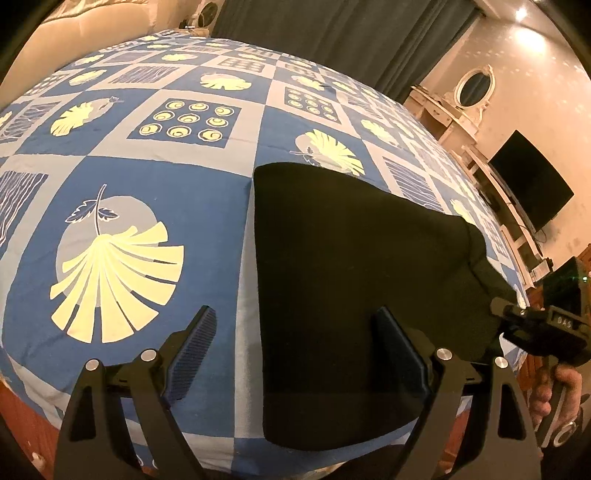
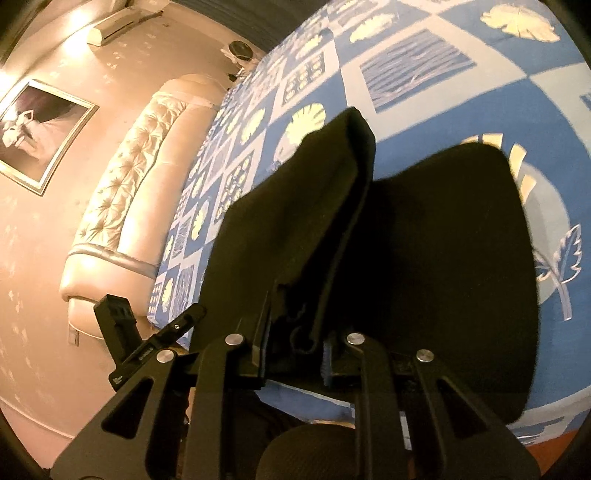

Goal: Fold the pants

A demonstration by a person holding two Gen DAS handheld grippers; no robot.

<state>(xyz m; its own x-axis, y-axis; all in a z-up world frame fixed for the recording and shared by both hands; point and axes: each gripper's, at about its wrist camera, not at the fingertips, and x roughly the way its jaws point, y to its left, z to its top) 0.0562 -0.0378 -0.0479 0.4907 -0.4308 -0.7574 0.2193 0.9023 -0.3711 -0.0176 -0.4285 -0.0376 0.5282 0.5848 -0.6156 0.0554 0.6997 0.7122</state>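
Black pants [image 1: 351,288] lie folded on the blue patterned bed sheet [image 1: 147,184], near the bed's front edge. My left gripper [image 1: 295,350] is open and empty, its jaws spread above the pants' left edge and the sheet. My right gripper [image 2: 295,332] is shut on the pants [image 2: 443,258], pinching a folded edge and lifting a flap [image 2: 314,206] off the rest. The right gripper also shows at the right side of the left wrist view [image 1: 502,310], holding the pants' right end.
The bed has a cream tufted headboard [image 2: 122,206]. A dark curtain [image 1: 351,33], a white dresser with an oval mirror [image 1: 472,88] and a television [image 1: 528,184] stand beyond the bed. The bed's near edge [image 1: 221,443] runs just under the grippers.
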